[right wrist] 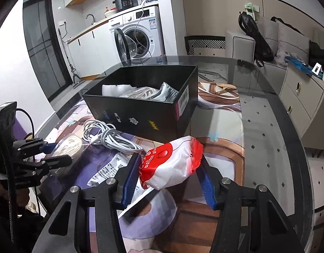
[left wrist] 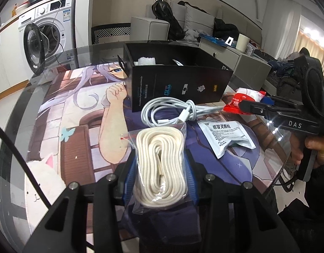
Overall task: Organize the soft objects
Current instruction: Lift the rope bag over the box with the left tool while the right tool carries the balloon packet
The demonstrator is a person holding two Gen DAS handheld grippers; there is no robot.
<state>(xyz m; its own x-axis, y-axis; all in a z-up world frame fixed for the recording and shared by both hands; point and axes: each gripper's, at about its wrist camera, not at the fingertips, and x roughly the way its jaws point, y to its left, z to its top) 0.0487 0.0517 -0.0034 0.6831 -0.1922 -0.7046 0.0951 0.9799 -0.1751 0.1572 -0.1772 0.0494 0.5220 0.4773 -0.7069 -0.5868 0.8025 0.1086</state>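
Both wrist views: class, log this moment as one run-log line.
left gripper: shut on bagged cream rope | right gripper: shut on red-and-white packet | black box: partly filled | white cable, medicine sachet: on mat

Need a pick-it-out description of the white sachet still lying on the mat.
Start at the open black cardboard box on the glass table. In front of it lies a coiled white charging cable; just right of that coil, flat on the printed mat, is the white foil sachet. It alone carries black printed text and sits in neither hand-held gripper.
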